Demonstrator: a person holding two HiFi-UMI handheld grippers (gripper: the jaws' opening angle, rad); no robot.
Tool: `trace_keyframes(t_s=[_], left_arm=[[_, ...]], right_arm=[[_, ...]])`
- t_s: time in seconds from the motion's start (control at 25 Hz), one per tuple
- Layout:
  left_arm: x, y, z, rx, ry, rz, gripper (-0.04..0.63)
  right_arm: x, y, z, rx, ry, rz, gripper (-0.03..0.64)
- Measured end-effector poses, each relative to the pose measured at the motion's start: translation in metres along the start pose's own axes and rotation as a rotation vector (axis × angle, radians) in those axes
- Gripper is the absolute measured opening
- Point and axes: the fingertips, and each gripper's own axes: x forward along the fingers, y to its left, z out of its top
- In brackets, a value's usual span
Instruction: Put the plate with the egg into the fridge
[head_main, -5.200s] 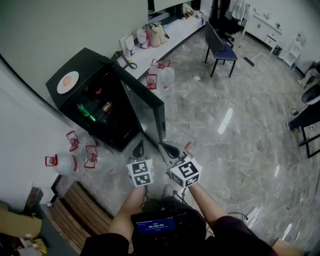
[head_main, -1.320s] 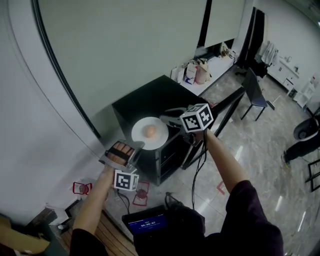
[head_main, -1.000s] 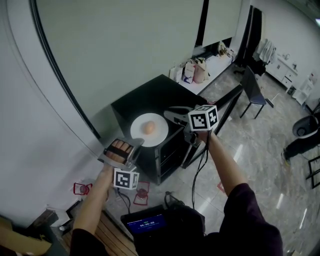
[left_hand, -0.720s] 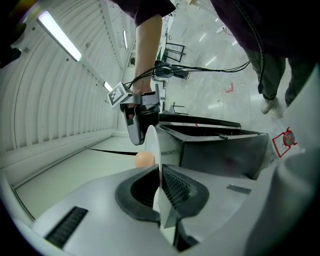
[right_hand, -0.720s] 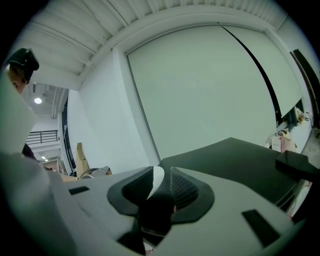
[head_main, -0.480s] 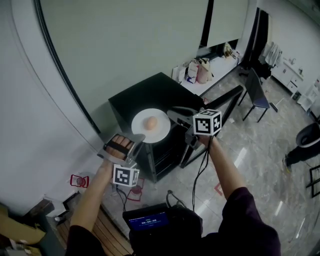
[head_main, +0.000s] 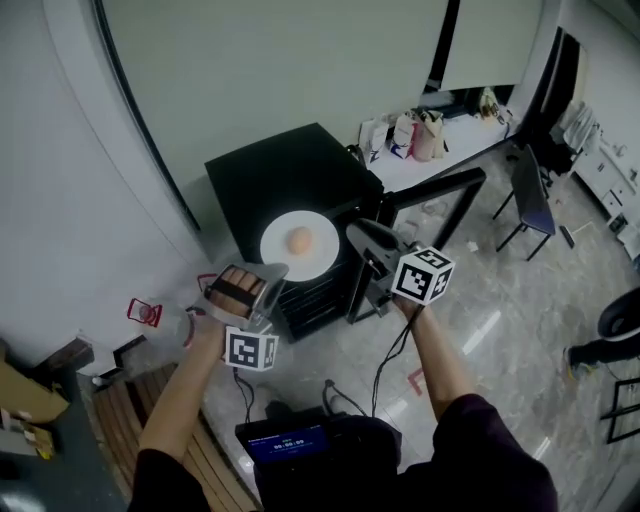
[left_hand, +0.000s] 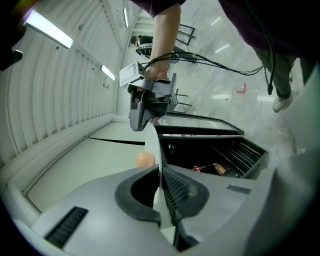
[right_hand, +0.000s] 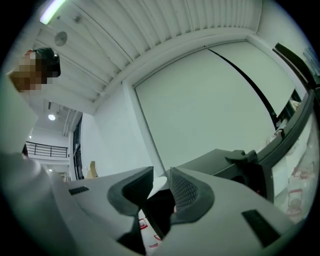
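A white plate carrying a brown egg hangs level in front of the black fridge, over its open front. My left gripper is shut on the plate's near-left rim. In the left gripper view the plate runs edge-on out of the jaws, with the egg beside it. My right gripper is shut on the right rim, and the left gripper view shows that right gripper at the plate's far end. A white sliver of rim lies between the right gripper's pads.
The fridge door stands swung open to the right. Wire shelves inside hold a can and small items. Red-handled water bottles stand on the floor at left, near a wooden bench. Bags and a chair are behind.
Both grippers have moved together with the plate, from over the front edge of the fridge's top toward me, to in front of the open compartment. Both grips are unchanged.
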Motion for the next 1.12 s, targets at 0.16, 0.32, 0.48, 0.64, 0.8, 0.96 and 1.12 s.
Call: trace_keyframes(t_s=[0.16,0.32,0.48,0.64,0.8,0.96,1.12], left_arm=[[-0.004,-0.015,0.03,0.004,0.015,-0.03,0.018],[-0.007,-0.026,0.047,0.017,0.015,-0.028,0.018],[-0.013,-0.038,0.058,0.035,0.003,-0.034,0.018],[-0.02,-0.038,0.059,0.021,-0.001,-0.03,0.018],[-0.019,-0.049,0.056,0.023,0.037,-0.037,0.018],[0.001,-0.075,0.045,-0.023,0.118,-0.03,0.018],[0.038,-0.118,0.036,-0.085,0.21,-0.057,0.018]], right_arm=[[-0.034,0.002,-0.012,0.045,-0.018,0.003,0.106],[-0.057,0.003,-0.027,0.078,-0.029,-0.005,0.106],[-0.071,0.008,-0.04,0.101,-0.033,-0.032,0.106],[-0.077,0.017,-0.045,0.096,-0.031,-0.045,0.106],[-0.083,0.022,-0.056,0.096,-0.023,-0.075,0.106],[-0.087,0.02,-0.077,0.098,-0.016,-0.097,0.106],[-0.088,0.002,-0.095,0.103,-0.011,-0.11,0.106]])
